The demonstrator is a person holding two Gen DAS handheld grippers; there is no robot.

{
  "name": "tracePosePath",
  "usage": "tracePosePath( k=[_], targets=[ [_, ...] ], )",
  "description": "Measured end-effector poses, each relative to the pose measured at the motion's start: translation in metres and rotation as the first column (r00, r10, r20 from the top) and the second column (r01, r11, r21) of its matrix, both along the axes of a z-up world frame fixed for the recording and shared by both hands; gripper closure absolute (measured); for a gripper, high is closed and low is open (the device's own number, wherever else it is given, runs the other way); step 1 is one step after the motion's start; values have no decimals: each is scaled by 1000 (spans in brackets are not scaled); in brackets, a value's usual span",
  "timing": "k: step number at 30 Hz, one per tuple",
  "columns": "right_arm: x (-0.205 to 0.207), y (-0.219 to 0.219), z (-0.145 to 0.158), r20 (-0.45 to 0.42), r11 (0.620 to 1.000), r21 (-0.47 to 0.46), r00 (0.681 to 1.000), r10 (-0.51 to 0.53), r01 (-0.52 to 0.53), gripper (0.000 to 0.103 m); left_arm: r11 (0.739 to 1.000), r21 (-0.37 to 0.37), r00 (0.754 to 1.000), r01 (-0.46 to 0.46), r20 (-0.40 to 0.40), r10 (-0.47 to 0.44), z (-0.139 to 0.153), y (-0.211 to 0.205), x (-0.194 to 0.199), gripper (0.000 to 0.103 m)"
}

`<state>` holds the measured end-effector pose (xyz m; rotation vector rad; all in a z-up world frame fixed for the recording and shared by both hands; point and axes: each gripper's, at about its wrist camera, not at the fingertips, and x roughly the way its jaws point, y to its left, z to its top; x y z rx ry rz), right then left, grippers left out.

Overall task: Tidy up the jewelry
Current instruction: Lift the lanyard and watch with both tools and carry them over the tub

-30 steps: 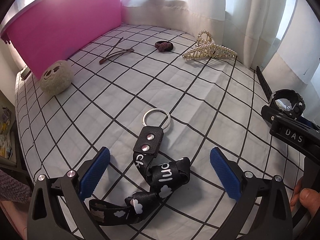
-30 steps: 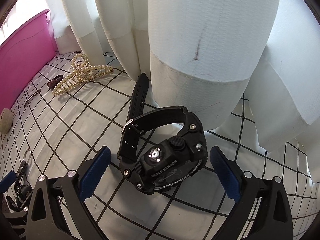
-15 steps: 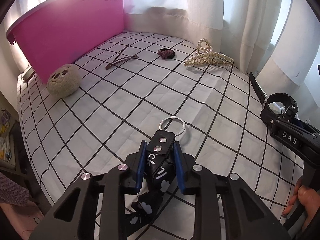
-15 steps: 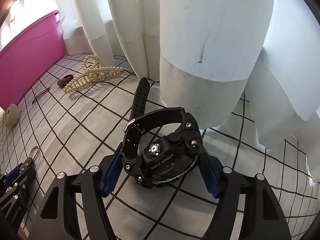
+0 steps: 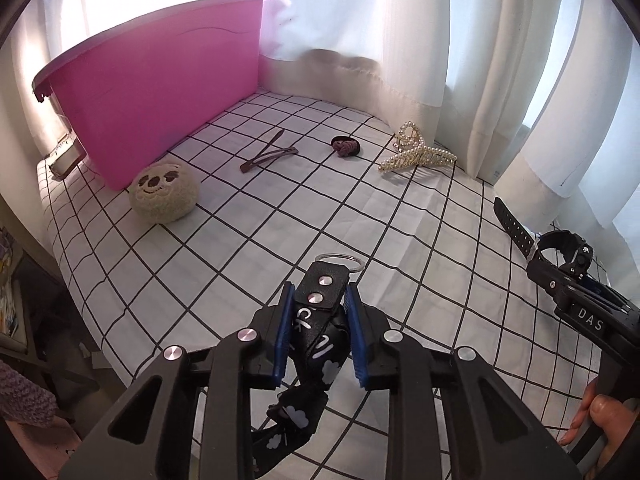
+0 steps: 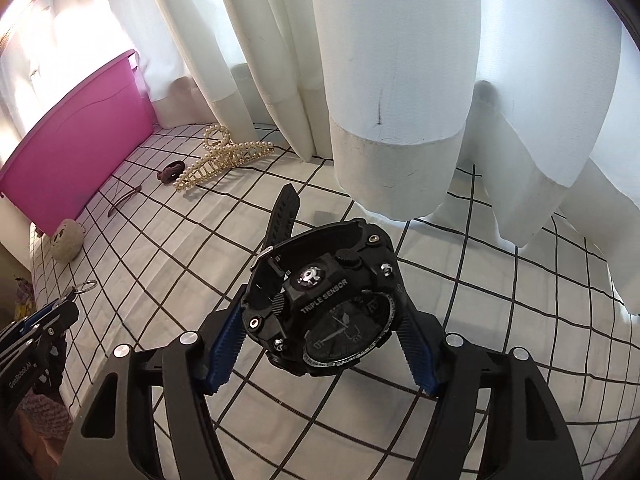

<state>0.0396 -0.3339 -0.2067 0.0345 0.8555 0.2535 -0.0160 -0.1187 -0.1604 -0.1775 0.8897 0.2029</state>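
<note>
Both tools loaded; pink bin (image 5: 160, 80) lies at 11 o'clock.
Your left tool (image 5: 318, 336) clamps the key strap (image 5: 320, 300), nearer the bin; your right tool (image 6: 320, 340) grips the watch (image 6: 332, 300), strap pointing at 11 o'clock.

checked cloth (image 5: 224, 248) under pink bin (image 5: 160, 80), plush ball (image 5: 164, 192), hair clips (image 5: 268, 154), scrunchie (image 5: 345, 147), pearl claw (image 5: 418, 154)

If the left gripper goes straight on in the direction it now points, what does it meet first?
Probably the checked cloth just past the key strap held in the left gripper. No other object lies in that line; the hair clips are far beyond, though depth is uncertain.
</note>
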Motion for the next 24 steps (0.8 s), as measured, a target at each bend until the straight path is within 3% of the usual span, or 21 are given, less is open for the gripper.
tracePosePath(
  k=[15, 24],
  targets=[
    [-45, 27, 70, 66, 994, 38, 993, 99, -101, 36, 1000, -4, 997, 3, 83, -2, 92, 42, -27, 78],
    [-42, 88, 123, 152, 983, 44, 974, 167, -176, 36, 1000, -4, 984, 21, 176, -20, 143, 95, -19, 78]
  ],
)
